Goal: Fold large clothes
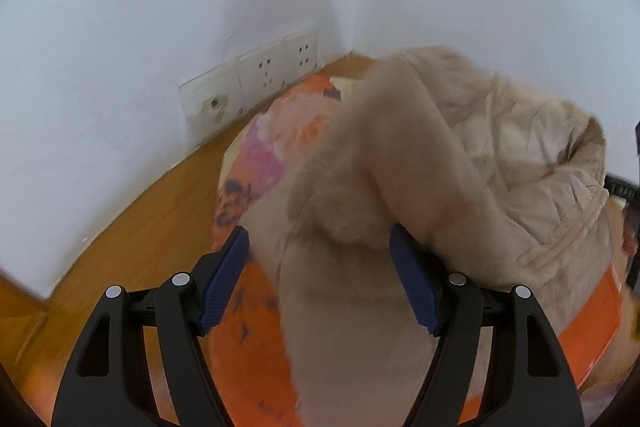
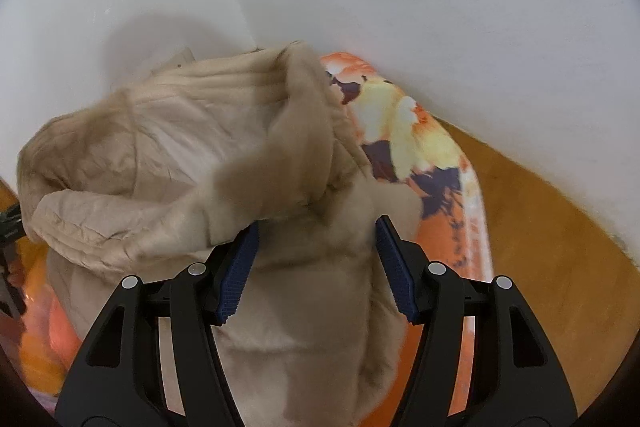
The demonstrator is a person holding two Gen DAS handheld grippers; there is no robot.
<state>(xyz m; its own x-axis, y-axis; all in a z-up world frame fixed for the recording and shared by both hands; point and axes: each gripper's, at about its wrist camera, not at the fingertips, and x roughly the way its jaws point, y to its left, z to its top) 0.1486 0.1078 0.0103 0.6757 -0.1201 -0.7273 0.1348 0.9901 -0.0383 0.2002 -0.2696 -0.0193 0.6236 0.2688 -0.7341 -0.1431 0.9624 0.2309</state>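
Note:
A large beige coat [image 1: 460,167] with a furry collar and quilted lining lies bunched on an orange floral cloth [image 1: 260,147]. My left gripper [image 1: 320,247] is open, its blue pads [image 1: 224,279] on either side of the furry fabric, not pinching it. In the right wrist view the same coat [image 2: 160,155] fills the middle. My right gripper [image 2: 316,243] is open over the furry part, blue pads [image 2: 240,267] apart. The right gripper's edge shows at the far right of the left wrist view [image 1: 624,187].
White walls meet in a corner behind the coat. Wall sockets [image 1: 256,79] sit low on the left wall. A wooden floor [image 1: 132,227] surrounds the floral cloth [image 2: 420,147]; it also shows at the right in the right wrist view [image 2: 540,227].

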